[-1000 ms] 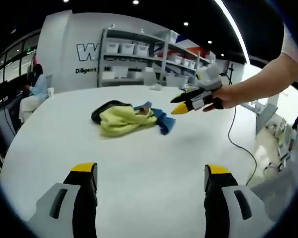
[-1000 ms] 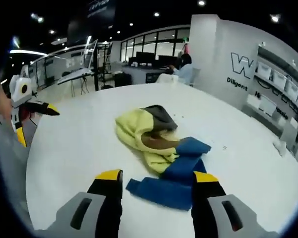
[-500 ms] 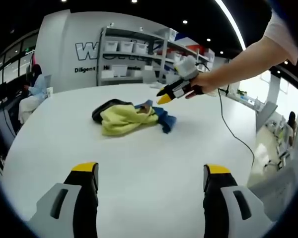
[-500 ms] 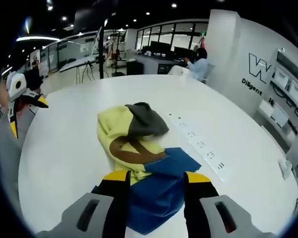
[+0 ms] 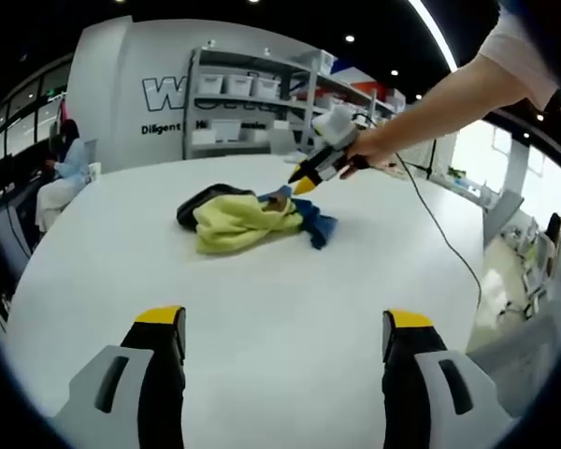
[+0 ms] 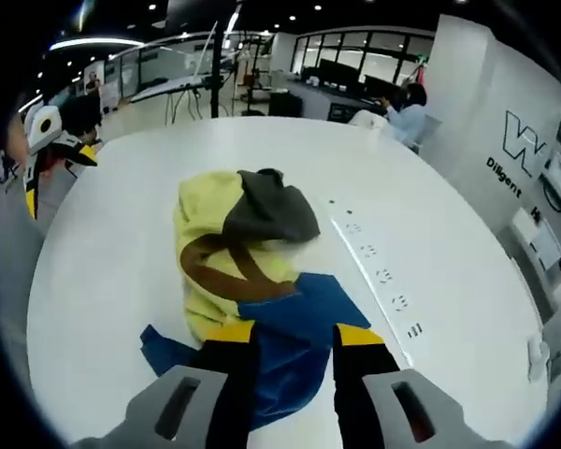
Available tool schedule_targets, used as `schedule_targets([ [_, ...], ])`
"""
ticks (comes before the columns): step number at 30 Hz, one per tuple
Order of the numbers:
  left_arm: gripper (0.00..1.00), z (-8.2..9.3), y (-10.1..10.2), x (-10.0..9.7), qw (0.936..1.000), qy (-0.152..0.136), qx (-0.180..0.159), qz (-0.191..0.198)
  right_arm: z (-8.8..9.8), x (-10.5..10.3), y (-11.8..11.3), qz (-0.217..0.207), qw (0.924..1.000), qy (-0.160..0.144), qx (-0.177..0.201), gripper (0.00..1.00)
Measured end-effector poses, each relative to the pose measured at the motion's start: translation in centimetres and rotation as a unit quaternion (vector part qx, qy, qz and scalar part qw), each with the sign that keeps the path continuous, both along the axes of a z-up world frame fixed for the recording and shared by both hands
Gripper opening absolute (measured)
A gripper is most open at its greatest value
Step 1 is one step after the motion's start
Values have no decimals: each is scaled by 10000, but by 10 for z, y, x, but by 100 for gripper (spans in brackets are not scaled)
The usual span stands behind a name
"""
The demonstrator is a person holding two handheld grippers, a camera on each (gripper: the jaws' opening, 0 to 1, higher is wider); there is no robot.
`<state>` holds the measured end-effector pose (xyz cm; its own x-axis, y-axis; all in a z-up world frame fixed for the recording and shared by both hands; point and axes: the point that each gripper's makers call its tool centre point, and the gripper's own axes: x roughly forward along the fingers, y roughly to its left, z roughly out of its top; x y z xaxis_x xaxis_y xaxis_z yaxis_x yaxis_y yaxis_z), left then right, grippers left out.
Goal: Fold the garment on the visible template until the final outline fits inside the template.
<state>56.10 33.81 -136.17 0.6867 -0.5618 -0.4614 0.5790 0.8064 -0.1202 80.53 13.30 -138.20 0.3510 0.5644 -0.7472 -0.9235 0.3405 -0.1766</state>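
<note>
A crumpled garment (image 5: 248,217) of yellow, blue, brown and dark grey cloth lies in a heap on the round white table (image 5: 280,281). In the left gripper view my left gripper (image 5: 285,323) stands open over bare table, well short of the heap. A person's hand holds my right gripper (image 5: 307,180) down at the heap's blue end. In the right gripper view the garment (image 6: 234,243) lies just ahead. My right gripper (image 6: 293,335) has its jaws still apart, with the blue cloth (image 6: 294,323) between and under them. The left gripper (image 6: 54,178) shows at the left edge.
A row of flush sockets (image 6: 383,276) runs across the table to the right of the garment. A dark cable (image 5: 444,238) trails over the table's right side. Shelves with white boxes (image 5: 262,103) stand behind. A person sits at a desk (image 5: 70,164) far left.
My right gripper has moved in over the garment and come down onto its blue part, its jaws narrowing as it went. My left gripper has stayed where it was, open.
</note>
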Motion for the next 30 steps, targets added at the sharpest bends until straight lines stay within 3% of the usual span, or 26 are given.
schedule_targets([
  [2, 85, -1, 2, 0, 10000, 12, 0, 19, -5, 0, -1, 283, 9989, -153, -351, 19],
  [3, 85, -2, 3, -1, 10000, 25, 3, 33, -10, -3, -3, 338, 9982, -36, -493, 20],
  [6, 85, -4, 6, -3, 10000, 54, 5, 62, -12, 1, 1, 354, 9982, 32, -473, 23],
  [12, 85, -6, 7, -5, 9999, 90, 5, 85, -17, -5, -1, 589, 9956, 179, -711, 16],
  [17, 85, -5, 5, -4, 9999, 79, -3, 74, -21, -17, -5, 879, 9915, 121, -950, 3],
  [24, 84, -3, 3, -5, 10000, 64, 18, 17, -14, -40, -4, 1136, 9893, -51, -908, 0],
  [30, 84, -2, 2, -9, 9999, 69, 59, -57, -5, -73, 5, 1523, 9847, -222, -820, 0],
])
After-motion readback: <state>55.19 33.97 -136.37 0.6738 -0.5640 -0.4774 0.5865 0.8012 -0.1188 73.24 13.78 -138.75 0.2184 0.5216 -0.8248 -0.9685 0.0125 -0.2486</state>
